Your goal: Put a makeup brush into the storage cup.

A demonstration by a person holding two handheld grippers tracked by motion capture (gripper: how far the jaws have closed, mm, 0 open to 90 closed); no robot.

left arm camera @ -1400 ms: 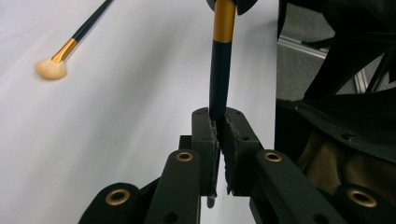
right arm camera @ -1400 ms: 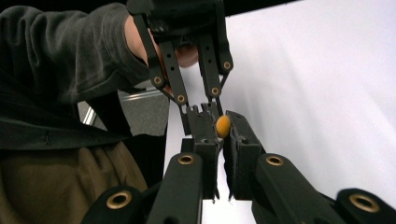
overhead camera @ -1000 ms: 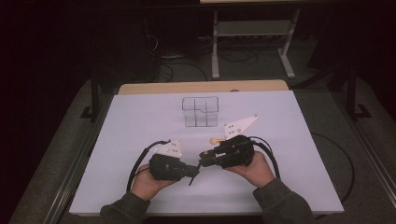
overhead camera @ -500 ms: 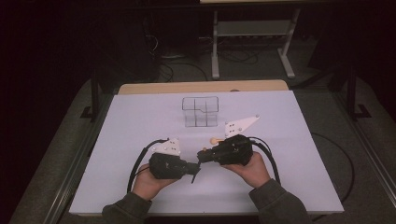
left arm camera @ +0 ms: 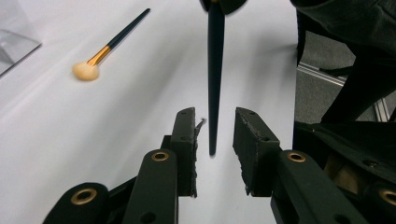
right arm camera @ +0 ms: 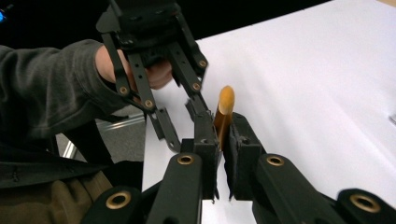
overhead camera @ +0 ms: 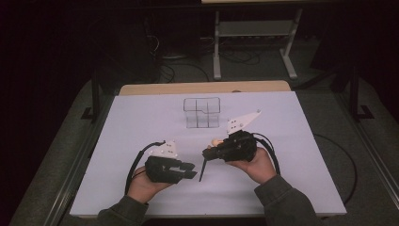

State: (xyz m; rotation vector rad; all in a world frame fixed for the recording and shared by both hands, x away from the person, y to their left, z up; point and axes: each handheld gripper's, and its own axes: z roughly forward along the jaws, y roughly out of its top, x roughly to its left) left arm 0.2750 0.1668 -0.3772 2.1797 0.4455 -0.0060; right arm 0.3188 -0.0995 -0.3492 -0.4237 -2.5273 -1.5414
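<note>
- The right gripper (overhead camera: 210, 151) was clamped on a makeup brush (left arm camera: 215, 70) near its gold ferrule, handle hanging down for a handover.
- The left gripper (left arm camera: 214, 135) had just been opening, its jaws released around the handle tip without touching it.
- A second brush (left arm camera: 108, 46) lay beyond, left of the jaws.

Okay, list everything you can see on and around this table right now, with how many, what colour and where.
Table cover: one, white, over the whole tabletop.
Organiser box: one, clear, with compartments, at the back middle of the table.
Held makeup brush: one, dark handle with an orange-gold tip, clamped in the right gripper, its handle hanging between the left gripper's jaws without touching them.
Loose makeup brush: one, dark handle, gold ferrule, tan head, lying flat on the cover.
Metal stand: one, grey, on the floor behind the table.
Left gripper: one, black, jaws just opened.
Right gripper: one, black, shut on the brush.
Hands: two, in grey sleeves, at the near edge.
</note>
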